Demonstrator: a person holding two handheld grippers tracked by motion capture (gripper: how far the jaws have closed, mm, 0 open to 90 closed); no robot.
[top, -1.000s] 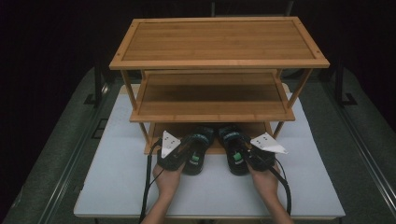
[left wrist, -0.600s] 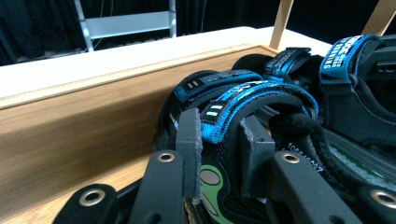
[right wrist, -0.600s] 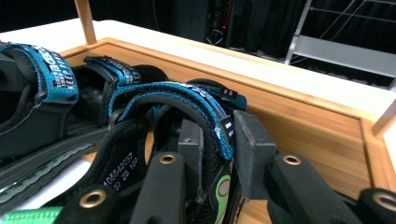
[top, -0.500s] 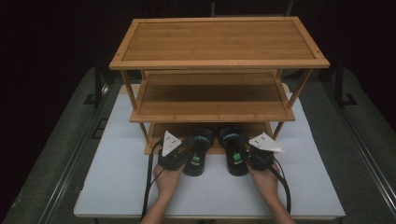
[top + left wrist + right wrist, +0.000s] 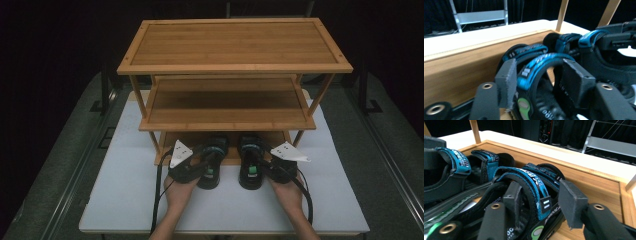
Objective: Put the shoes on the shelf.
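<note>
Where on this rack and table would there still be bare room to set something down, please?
The rack's top shelf and middle shelf are bare. The white table is free left and right of the rack. The bottom shelf's front is crowded: two sandals, with both grippers there.

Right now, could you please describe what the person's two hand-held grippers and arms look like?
Each hand-held gripper, left and right, has a black body with a pale grey three-cornered plate on top and a black cable trailing back past the wrist. In the gripper views, the black jaws carry round metal rivets and end in dark grey, blocky foam-like pads. The forearms are bare, with no sleeves visible.
</note>
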